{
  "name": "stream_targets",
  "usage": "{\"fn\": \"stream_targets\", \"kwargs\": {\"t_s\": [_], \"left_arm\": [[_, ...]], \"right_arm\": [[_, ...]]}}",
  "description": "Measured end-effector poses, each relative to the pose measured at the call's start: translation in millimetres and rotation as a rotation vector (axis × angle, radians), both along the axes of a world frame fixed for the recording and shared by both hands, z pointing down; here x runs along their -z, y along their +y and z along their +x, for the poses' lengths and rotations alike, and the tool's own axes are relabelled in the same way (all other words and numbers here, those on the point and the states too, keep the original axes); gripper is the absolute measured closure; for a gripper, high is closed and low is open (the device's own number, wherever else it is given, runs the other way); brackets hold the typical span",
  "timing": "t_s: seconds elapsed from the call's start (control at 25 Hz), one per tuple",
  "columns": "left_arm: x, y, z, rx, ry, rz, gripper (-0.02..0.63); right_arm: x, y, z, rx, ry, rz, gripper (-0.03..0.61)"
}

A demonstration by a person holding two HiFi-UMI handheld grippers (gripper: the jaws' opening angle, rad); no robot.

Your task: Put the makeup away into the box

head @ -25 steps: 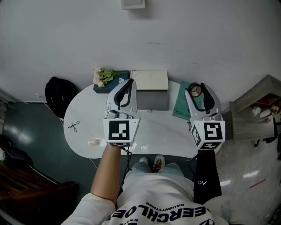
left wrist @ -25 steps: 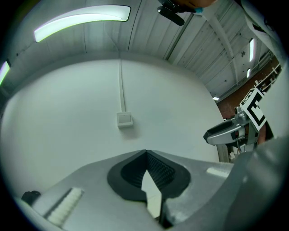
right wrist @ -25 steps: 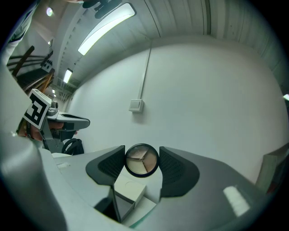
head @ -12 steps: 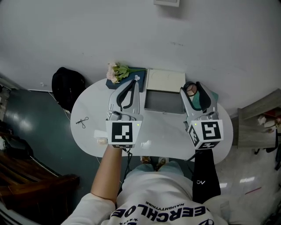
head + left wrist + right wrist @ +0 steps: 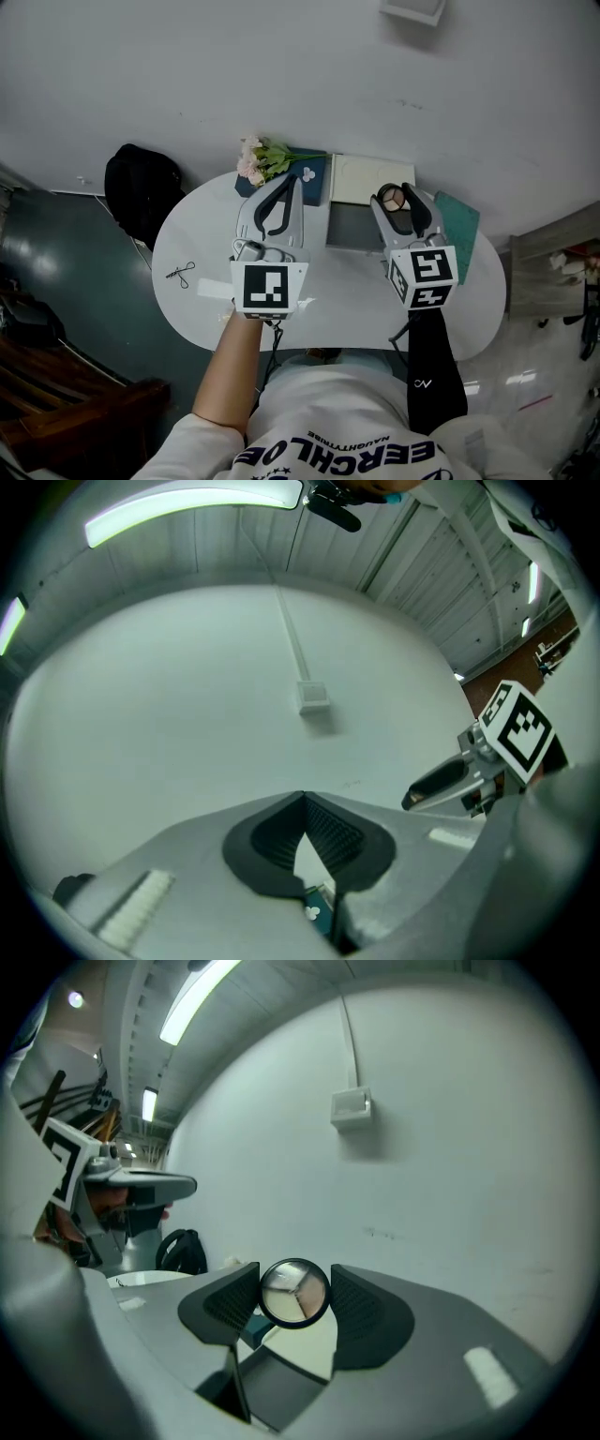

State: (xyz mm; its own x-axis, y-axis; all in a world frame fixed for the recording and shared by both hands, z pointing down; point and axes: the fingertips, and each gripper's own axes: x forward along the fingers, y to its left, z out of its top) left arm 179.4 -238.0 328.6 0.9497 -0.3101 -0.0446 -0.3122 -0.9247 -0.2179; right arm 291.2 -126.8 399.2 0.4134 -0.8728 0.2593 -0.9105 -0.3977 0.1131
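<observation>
The right gripper [image 5: 399,196] was clamped on the small round black-rimmed compact of beige powder [image 5: 295,1293]. It held the compact in the air, roughly over the right side of the open grey box with the white lid [image 5: 349,225] at the back of the white oval table [image 5: 202,248]. The left gripper [image 5: 302,801] hovered beside the box with its jaws pinched together on nothing. IMO the trick here was to slide over the grey tray, tip down, get the compact low, and only then release, so it wouldn't roll or bounce out.
</observation>
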Motion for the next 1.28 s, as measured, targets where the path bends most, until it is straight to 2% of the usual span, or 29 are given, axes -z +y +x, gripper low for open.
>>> {"fn": "stream_targets", "kwargs": {"t_s": [0.16,0.36,0.76,0.96,1.28], "left_arm": [[-11,-16,3,-0.014,-0.007,-0.013,0.609],[-27,-26,6,-0.031,-0.025,-0.041,0.609],[-54,-33,6,-0.057,-0.073,-0.067,0.609],[-59,-33,4,-0.063,-0.077,-0.085,0.609],[-62,-37,-1,-0.042,-0.063,-0.110,0.609]], "right_arm": [[-68,-22,-1,0.013,-0.089,-0.138,0.310],[-141,-32,-16,0.031,-0.193,-0.263,0.310],[-239,-48,-33,0.059,-0.306,-0.458,0.308],[-254,-49,-36,0.059,-0.305,-0.497,0.308],[-253,-50,-38,0.073,-0.307,-0.482,0.307]]}}
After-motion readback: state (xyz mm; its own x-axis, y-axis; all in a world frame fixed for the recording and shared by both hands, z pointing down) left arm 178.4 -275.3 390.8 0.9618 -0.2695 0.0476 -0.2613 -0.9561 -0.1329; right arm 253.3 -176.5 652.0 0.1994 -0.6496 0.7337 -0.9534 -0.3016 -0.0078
